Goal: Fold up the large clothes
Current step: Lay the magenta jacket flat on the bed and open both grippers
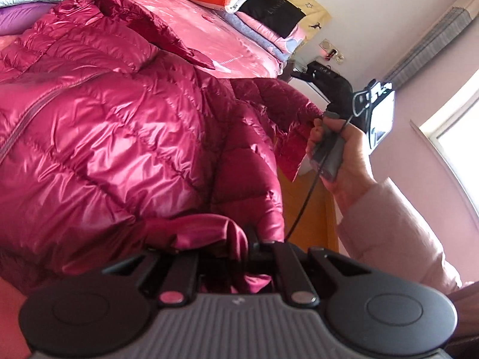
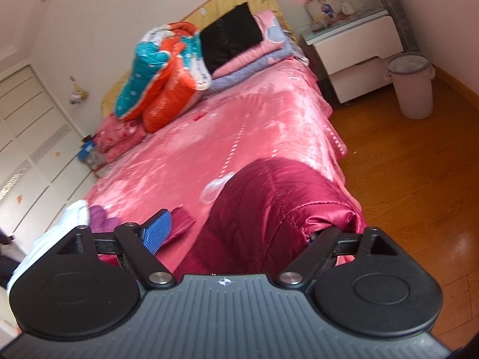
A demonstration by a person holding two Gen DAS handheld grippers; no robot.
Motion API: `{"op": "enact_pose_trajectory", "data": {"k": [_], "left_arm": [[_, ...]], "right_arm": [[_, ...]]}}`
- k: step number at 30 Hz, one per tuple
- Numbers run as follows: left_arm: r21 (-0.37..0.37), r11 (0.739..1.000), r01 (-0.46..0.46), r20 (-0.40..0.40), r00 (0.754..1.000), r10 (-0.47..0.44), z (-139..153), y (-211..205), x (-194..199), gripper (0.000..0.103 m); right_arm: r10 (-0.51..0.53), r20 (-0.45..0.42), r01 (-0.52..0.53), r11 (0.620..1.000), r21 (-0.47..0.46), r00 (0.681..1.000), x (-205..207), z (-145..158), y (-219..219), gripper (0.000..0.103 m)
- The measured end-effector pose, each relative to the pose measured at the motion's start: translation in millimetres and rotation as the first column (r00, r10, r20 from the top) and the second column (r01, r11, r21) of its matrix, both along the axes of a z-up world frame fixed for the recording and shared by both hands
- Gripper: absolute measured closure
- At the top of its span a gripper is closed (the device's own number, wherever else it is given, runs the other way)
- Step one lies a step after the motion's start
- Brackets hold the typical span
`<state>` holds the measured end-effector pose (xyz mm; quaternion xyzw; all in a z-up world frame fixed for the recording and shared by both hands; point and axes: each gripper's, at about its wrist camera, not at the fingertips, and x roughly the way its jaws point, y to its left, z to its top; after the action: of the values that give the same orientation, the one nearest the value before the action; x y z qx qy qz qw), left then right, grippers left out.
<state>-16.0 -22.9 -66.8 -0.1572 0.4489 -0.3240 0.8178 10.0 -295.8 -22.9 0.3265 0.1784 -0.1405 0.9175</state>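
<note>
A large shiny magenta down jacket [image 1: 119, 125] lies spread over the pink bed [image 1: 227, 42]. My left gripper [image 1: 236, 257] is shut on a fold of the jacket's edge at the near side. In the left wrist view my right gripper [image 1: 302, 76] is held by a hand at the bed's right edge, next to the jacket's sleeve [image 1: 287, 104]. In the right wrist view the right gripper [image 2: 239, 224] has its jaws wide apart, with the quilted sleeve [image 2: 278, 206] draped between them over the right finger. Its blue left pad [image 2: 157, 232] is bare.
Folded quilts and pillows [image 2: 167, 80] are stacked at the head of the bed [image 2: 239, 137]. A white nightstand [image 2: 353, 39] and a pink bin [image 2: 411, 86] stand on the wooden floor [image 2: 413, 185] to the right. White and purple clothes [image 2: 80, 218] lie at the bed's left.
</note>
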Motion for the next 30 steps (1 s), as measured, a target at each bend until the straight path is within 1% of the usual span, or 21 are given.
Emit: {"op": "enact_pose_trajectory", "data": {"k": [2, 5, 8, 11, 13, 14, 15, 16, 17, 19, 23, 26, 30], "left_arm": [[0.016, 1.0, 0.001, -0.006, 1.0, -0.001, 1, 1, -3, 0.097], [0.013, 1.0, -0.006, 0.0, 1.0, 0.006, 9, 0, -5, 0.096], [0.005, 1.0, -0.024, 0.012, 1.0, 0.024, 15, -1, -6, 0.094], [-0.006, 0.999, -0.04, 0.03, 0.999, 0.041, 21, 6, -19, 0.086], [-0.016, 0.999, -0.051, 0.039, 0.998, 0.052, 24, 12, -32, 0.071], [-0.022, 0.998, -0.056, 0.04, 0.998, 0.057, 26, 15, -36, 0.066], [-0.03, 0.998, -0.057, 0.043, 0.997, 0.058, 27, 18, -39, 0.053], [-0.035, 0.998, -0.058, 0.049, 0.997, 0.06, 28, 20, -41, 0.044], [-0.04, 0.997, -0.059, 0.06, 0.996, 0.061, 30, 22, -45, 0.042], [-0.052, 0.997, -0.058, 0.075, 0.995, 0.062, 35, 28, -51, 0.039], [-0.075, 0.994, -0.085, 0.097, 0.991, 0.092, 41, 38, -55, 0.037], [-0.095, 0.988, -0.119, 0.119, 0.984, 0.13, 45, 48, -55, 0.034], [-0.115, 0.976, -0.184, 0.148, 0.969, 0.2, 51, 63, -58, 0.029]], "right_arm": [[0.025, 0.004, -0.025, 1.0, -0.001, 1.0, -14, 4, 12, 0.0], [0.076, 0.012, -0.076, 0.997, 0.013, 0.997, -23, 10, 26, 0.0], [0.13, 0.011, -0.13, 0.991, 0.012, 0.991, -30, 11, 42, 0.0], [0.18, -0.009, -0.18, 0.984, 0.004, 0.984, -38, 10, 59, 0.0], [0.203, -0.02, -0.203, 0.979, 0.001, 0.979, -43, 9, 68, 0.0], [0.212, -0.028, -0.212, 0.977, -0.002, 0.977, -45, 8, 72, 0.0], [0.219, -0.043, -0.219, 0.976, -0.004, 0.975, -45, 8, 75, 0.0], [0.222, -0.054, -0.223, 0.975, -0.004, 0.974, -47, 8, 78, 0.0], [0.227, -0.059, -0.228, 0.974, 0.003, 0.972, -42, 8, 74, 0.0], [0.241, -0.062, -0.241, 0.971, 0.012, 0.969, -46, 8, 77, 0.0], [0.274, -0.07, -0.275, 0.961, -0.007, 0.959, -52, 13, 87, 0.0], [0.303, -0.079, -0.305, 0.952, -0.022, 0.95, -53, 15, 95, 0.0], [0.369, -0.093, -0.374, 0.926, -0.045, 0.925, -56, 16, 107, 0.0]]}}
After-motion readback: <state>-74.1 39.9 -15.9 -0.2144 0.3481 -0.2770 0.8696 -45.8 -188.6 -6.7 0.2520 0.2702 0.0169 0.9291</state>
